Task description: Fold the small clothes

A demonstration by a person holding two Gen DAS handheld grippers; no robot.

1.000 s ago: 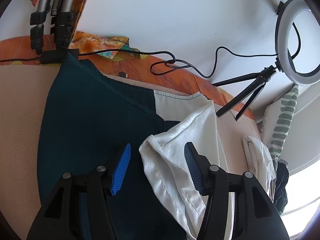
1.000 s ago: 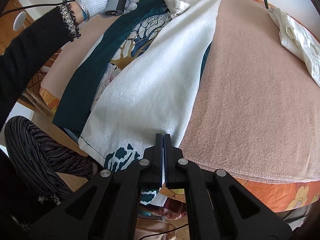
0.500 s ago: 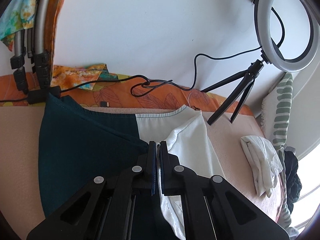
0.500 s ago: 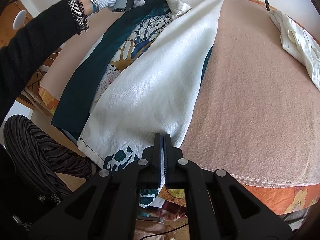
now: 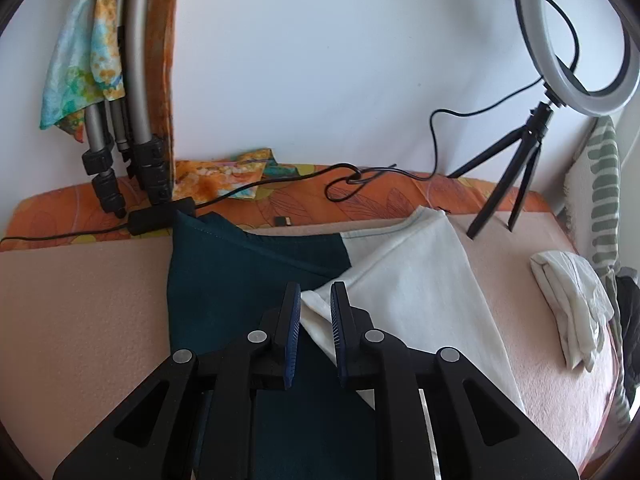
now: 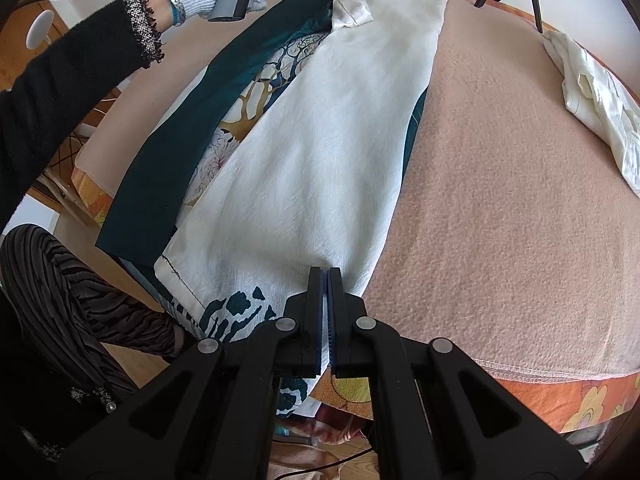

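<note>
Pink blanket point(image 6: 500, 208) underneath; left gripper point(image 5: 314, 300) tilted down, jaws opening over white corner, right gripper point(image 6: 325, 276) clamped on teal-and-white garment point(image 6: 320, 152) hem.

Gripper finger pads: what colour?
Blue, ribbed pads on black fingers. Clearest in the left wrist view, where the left gripper is opening.

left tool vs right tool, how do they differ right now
The left tool has a gap between its pads and is opening, a cream corner of the garment between them; the right tool is shut on the garment's near edge. The left is at the far end, the right at the near. Both have blue pads.
</note>
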